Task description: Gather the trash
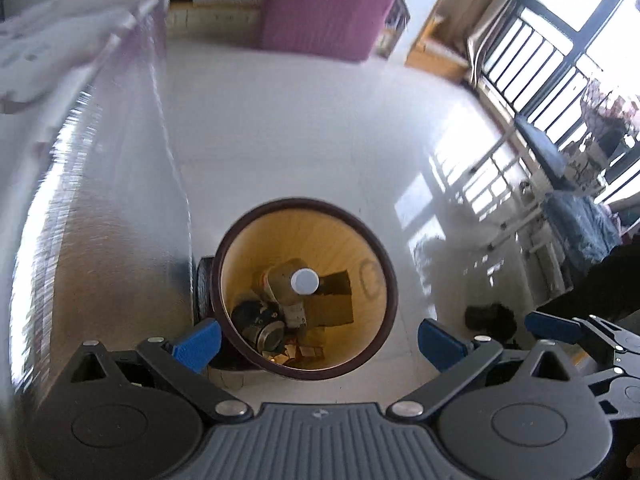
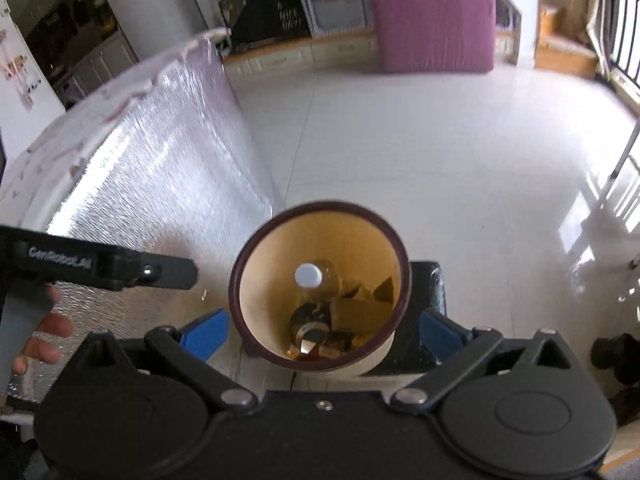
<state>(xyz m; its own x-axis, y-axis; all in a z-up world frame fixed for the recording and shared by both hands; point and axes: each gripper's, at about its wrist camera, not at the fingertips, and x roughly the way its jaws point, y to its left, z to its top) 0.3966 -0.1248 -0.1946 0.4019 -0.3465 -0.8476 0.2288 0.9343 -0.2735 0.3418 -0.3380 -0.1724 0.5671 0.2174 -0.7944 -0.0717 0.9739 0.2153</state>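
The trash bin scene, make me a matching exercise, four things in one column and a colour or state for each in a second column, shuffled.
Things:
1. bottle cap
2. trash bin rim
3. upright mattress
4. right gripper

Colours or states:
A. pink
B. jaws wide open, nothing between them
C. white
D. dark maroon

Pairs: 1-C, 2-D, 3-A, 4-B
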